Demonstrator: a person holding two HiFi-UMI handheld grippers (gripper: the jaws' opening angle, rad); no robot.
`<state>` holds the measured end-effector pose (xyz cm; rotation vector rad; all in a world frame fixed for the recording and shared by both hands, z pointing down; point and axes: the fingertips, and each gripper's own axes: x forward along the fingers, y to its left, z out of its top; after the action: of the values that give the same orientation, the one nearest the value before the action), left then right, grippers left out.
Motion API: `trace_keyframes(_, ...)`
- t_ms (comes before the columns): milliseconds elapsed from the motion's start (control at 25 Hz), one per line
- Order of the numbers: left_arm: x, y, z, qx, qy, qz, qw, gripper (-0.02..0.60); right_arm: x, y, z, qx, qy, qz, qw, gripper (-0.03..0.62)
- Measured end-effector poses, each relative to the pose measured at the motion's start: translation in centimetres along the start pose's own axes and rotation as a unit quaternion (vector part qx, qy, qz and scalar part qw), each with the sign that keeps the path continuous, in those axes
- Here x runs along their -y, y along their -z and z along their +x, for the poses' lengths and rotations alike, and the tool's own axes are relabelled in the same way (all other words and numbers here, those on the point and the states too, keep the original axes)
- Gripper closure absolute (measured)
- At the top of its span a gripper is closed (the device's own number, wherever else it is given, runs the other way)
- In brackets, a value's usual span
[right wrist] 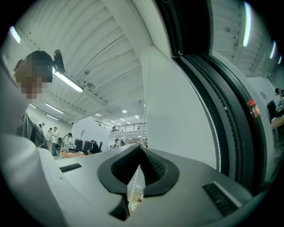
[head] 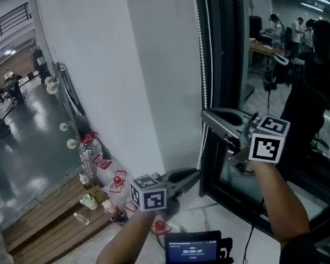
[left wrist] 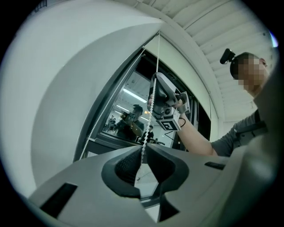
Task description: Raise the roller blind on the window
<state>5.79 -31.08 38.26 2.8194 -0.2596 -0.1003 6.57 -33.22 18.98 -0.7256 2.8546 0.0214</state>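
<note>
left gripper (left wrist: 143,150) and right gripper (right wrist: 141,150) each pinch narrow on the bead chain (left wrist: 152,99), mid-frame, beside the window frame (head: 224,37) edge; open floor (head: 31,157) left.

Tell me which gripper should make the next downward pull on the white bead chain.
Right, most likely. The right gripper is shut on the white bead chain higher up, with more room to pull down. The left gripper pinches the same chain lower, so it has less travel left.
</note>
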Motion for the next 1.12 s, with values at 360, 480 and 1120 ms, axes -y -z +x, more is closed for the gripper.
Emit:
trace_keyframes(360,2.5,-11.5,-3.9,0.07,-0.027,0.09,0.9932,0.451,-1.6,1.7,-0.6,-0.003,-0.003,-0.013,1.0,0.591)
trace_keyframes(480,5.2,-18.6,-2.8,0.112,-0.005,0.121,0.9862,0.451,-1.7,1.7,-0.4,-0.009,-0.004,-0.016,1.0,0.591)
trace_keyframes(1120,6.5,-27.2,2.3,0.123,0.008,0.147,0.9814,0.556,-1.5,1.9,-0.4,-0.021,0.006,-0.019,1.0,0.592)
